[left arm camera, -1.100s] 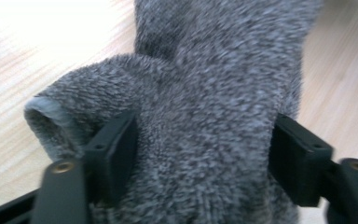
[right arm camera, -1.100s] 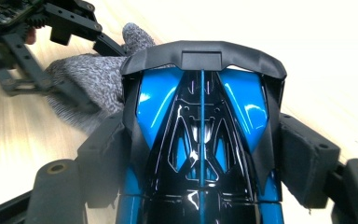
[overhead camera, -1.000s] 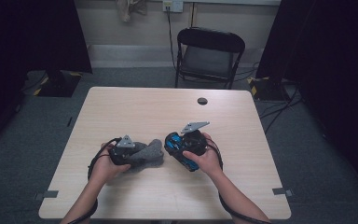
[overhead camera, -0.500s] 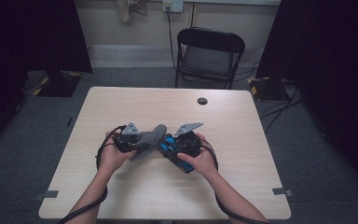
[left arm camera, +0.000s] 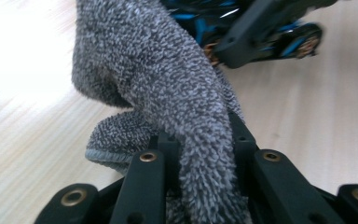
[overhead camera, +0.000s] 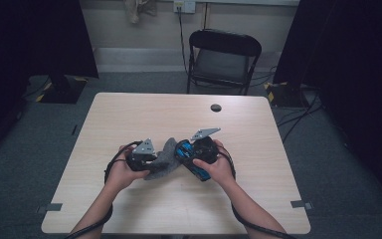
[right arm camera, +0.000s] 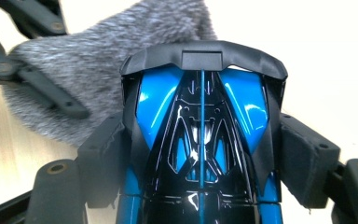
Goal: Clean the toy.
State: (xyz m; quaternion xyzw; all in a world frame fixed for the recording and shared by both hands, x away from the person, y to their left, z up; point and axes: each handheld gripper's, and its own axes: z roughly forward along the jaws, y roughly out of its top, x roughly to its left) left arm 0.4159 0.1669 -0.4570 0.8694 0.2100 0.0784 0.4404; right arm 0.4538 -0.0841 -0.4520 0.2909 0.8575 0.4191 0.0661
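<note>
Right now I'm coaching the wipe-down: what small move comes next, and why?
Probably draw the grey cloth across the blue toy car. The left gripper is clamped on the cloth, the right gripper grips the car, and the cloth already lies beside the car's body.

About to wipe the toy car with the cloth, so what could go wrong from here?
1. The left gripper pinches only a fold of the cloth; the loose part may drag on the table or slip out while rubbing.
2. The car is glossy and sits between the right gripper fingers; a sideways push from the cloth might twist it loose.
3. The grippers are close together and could knock.
</note>
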